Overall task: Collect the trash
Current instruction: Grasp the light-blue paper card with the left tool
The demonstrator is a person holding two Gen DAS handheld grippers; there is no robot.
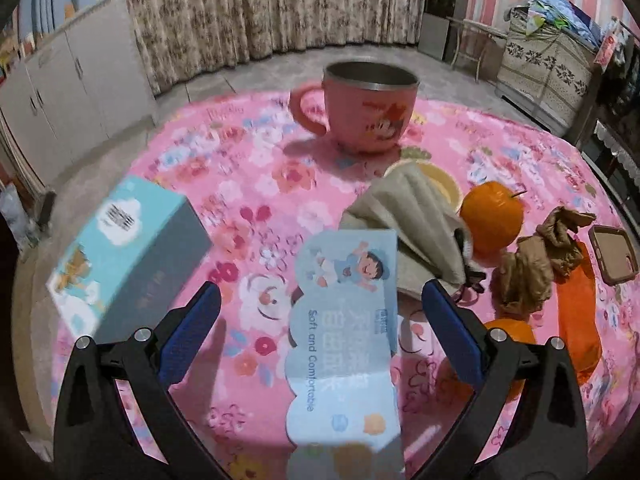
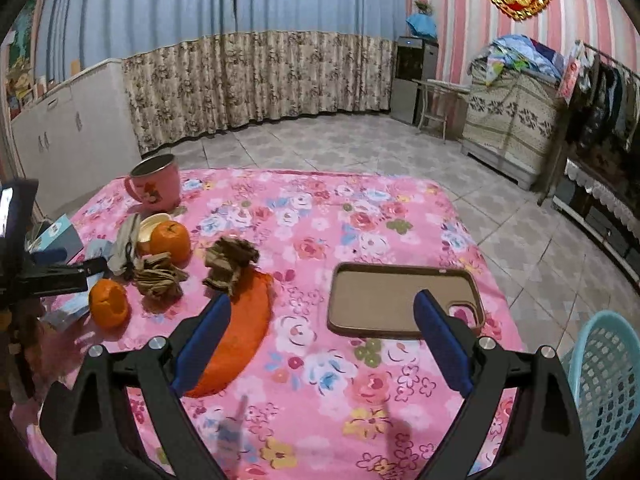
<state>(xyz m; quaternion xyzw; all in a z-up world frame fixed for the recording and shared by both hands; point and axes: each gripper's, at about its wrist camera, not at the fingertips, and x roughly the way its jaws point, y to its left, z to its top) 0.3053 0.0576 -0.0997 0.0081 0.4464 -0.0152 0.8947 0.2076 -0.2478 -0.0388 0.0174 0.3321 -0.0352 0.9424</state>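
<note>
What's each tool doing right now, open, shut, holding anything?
Left tool: open, empty, over the light-blue tissue wrapper.
Right tool: open, empty, above the tablecloth.

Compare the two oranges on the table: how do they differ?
The far orange looks whole, with a stem, beside the yellow lid. The near orange looks opened, with a hollowed, ragged top, and sits closer to the left gripper. Both are bright orange and rest on the pink floral cloth.

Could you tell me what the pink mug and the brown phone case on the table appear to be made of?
The pink cartoon mug looks like matte plastic outside with a stainless steel liner, judging by its grey metallic rim and interior. The brown rectangular phone case seems soft matte silicone or rubber, going by its rounded raised lip; leatherette is possible.
</note>
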